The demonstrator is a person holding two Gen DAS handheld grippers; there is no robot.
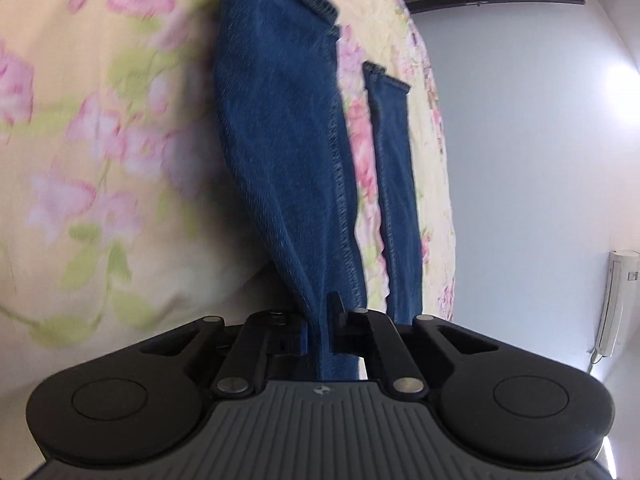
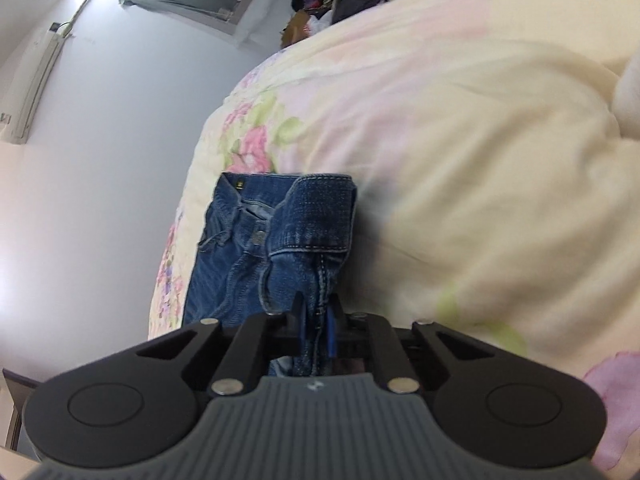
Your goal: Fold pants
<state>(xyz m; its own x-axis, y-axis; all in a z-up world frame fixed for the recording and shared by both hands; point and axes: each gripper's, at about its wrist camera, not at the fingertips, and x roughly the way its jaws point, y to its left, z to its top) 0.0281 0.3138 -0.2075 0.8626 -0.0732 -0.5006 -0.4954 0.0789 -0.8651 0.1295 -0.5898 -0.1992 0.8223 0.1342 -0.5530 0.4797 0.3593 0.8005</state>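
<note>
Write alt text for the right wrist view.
The right gripper is shut on a bunched fold of the blue jeans near the waistband. The jeans lie on a floral bedspread beside a pale wall.

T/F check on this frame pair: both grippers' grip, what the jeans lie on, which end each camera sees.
1. The left gripper is shut on the jeans. True.
2. The right gripper is open and holds nothing. False: it is shut on denim near the waistband.
3. The jeans lie on a bare wooden table. False: they lie on a floral bedspread.
4. The left wrist view shows the leg hems. True.
5. The right wrist view shows the waistband end. True.
</note>
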